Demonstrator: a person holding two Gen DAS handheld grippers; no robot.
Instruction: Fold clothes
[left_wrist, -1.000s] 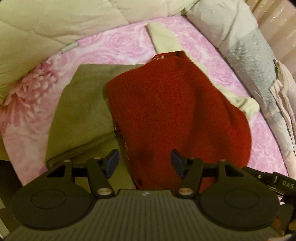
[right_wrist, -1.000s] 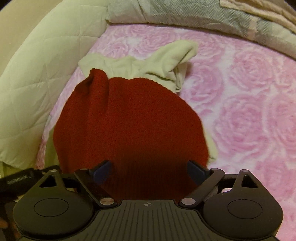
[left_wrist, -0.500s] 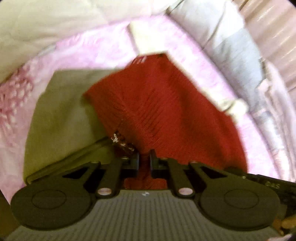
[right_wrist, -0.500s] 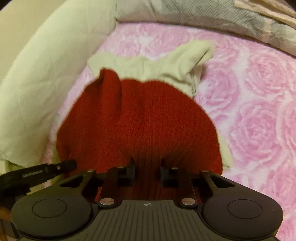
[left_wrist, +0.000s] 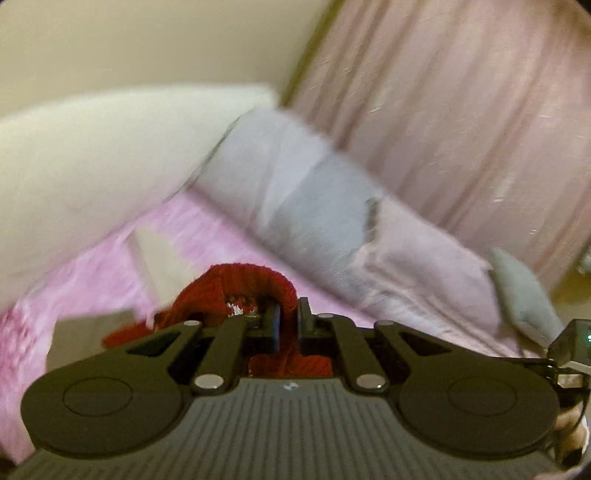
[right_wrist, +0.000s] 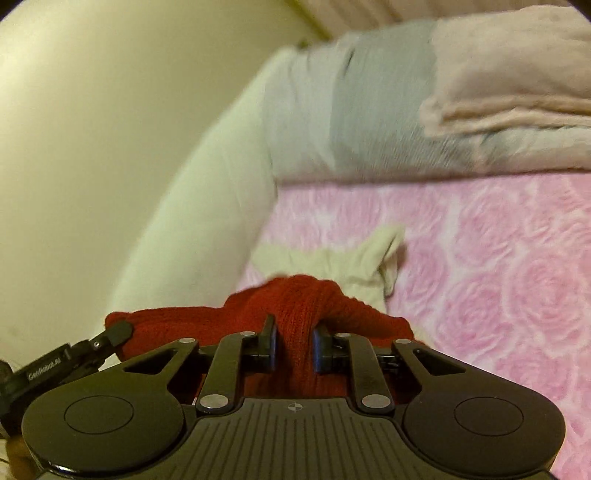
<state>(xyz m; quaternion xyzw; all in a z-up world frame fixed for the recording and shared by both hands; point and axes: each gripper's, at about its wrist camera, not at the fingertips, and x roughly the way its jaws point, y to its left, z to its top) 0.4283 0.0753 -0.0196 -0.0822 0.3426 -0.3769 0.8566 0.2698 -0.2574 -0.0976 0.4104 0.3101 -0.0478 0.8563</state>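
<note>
A red knit sweater (left_wrist: 243, 280) hangs bunched from both grippers, lifted off the bed. My left gripper (left_wrist: 287, 314) is shut on a fold of its edge, and the knit drapes over the right finger. My right gripper (right_wrist: 294, 332) pinches a thick ridge of the same sweater (right_wrist: 295, 295); its jaws are still closing with the knit pressed between the blue pads. A cream garment (right_wrist: 332, 262) lies on the sheet behind the sweater, and its edge (left_wrist: 159, 258) shows in the left wrist view. The sweater's lower part is hidden under the grippers.
The bed has a pink rose sheet (right_wrist: 498, 277). A folded olive-grey garment (left_wrist: 88, 332) lies at the left. A cream quilt (left_wrist: 92, 166) and a grey pillow (left_wrist: 303, 199) line the far edge, with a pink blanket (right_wrist: 517, 74) on top and a pink curtain (left_wrist: 461, 110) behind.
Both grippers went from open over the flat sweater to shut on its near edge. They then rose fast and tilted up, lifting the sweater off the bed.
</note>
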